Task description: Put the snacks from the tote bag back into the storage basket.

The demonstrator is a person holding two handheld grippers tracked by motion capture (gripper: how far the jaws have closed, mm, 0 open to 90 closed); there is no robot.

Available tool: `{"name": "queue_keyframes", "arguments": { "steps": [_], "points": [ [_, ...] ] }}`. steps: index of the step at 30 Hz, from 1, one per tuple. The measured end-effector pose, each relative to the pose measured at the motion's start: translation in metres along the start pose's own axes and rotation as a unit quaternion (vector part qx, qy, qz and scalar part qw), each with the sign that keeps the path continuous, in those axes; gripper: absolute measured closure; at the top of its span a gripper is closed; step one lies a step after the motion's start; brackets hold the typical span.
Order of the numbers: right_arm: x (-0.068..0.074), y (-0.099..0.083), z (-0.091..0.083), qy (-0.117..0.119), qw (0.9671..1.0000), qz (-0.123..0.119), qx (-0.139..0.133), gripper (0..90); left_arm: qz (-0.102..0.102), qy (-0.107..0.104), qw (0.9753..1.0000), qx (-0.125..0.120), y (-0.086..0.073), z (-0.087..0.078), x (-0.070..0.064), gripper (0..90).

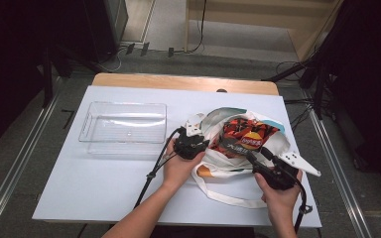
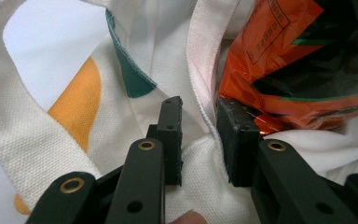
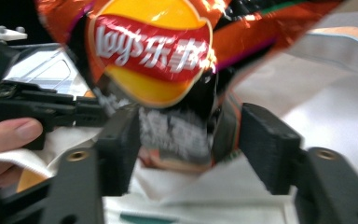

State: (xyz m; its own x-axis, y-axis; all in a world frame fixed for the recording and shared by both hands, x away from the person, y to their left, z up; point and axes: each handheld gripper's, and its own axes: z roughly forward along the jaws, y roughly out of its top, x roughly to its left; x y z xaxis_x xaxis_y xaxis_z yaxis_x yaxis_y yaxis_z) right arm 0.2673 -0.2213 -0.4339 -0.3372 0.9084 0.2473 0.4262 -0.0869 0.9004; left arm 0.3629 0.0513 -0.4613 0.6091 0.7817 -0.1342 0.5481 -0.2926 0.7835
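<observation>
While a clear rectangular plastic tray [image 1: 123,128] sits well apart to the left on the white tabletop [image 1: 104,183], the left gripper [image 1: 198,144] meets the near-left edge of a cream canvas tote bag with orange and green patches [image 1: 228,161]. In the left gripper view, its black fingers [image 2: 170,135] stand slightly apart, with the bag's hemmed mouth edge [image 2: 200,88] running up between them; whether they press the cloth cannot be told. Just to the right of those fingers, inside the bag, lies the orange and black foil chip packet with a red and yellow logo [image 2: 279,60].

Farther right, the right gripper [image 1: 255,161] reaches into the bag's mouth from the near side. In the right gripper view, its fingers [image 3: 121,149] are spread on either side of the packet's lower end [image 3: 177,135], the left one touching the foil, the right one a little off it. The packet [image 1: 245,135] rises above those fingers, half out of the bag. Beyond the left finger, the person's other hand [image 3: 9,135] holds its gripper.
</observation>
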Motion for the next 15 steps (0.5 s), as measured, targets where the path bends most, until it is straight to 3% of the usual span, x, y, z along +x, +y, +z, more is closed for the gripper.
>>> {"name": "queue_keyframes", "arguments": {
  "steps": [3,8,12,15],
  "points": [
    [-0.004,0.009,0.013,0.011,0.9999,-0.001,0.005,38.6,0.003,0.001,1.0000,0.001,0.000,0.000,0.000,72.4],
    [-0.005,0.019,0.021,0.021,0.9997,-0.013,-0.001,63.8,0.005,0.001,1.0000,-0.001,0.000,0.000,0.000,72.4],
    [-0.002,0.016,0.022,0.006,0.9998,-0.019,0.002,87.0,0.005,0.002,1.0000,-0.001,-0.001,-0.001,0.000,72.4],
    [0.003,0.014,0.020,0.002,0.9994,-0.034,-0.003,90.0,0.001,-0.007,1.0000,-0.005,-0.001,-0.002,0.000,72.3]
  ]
}}
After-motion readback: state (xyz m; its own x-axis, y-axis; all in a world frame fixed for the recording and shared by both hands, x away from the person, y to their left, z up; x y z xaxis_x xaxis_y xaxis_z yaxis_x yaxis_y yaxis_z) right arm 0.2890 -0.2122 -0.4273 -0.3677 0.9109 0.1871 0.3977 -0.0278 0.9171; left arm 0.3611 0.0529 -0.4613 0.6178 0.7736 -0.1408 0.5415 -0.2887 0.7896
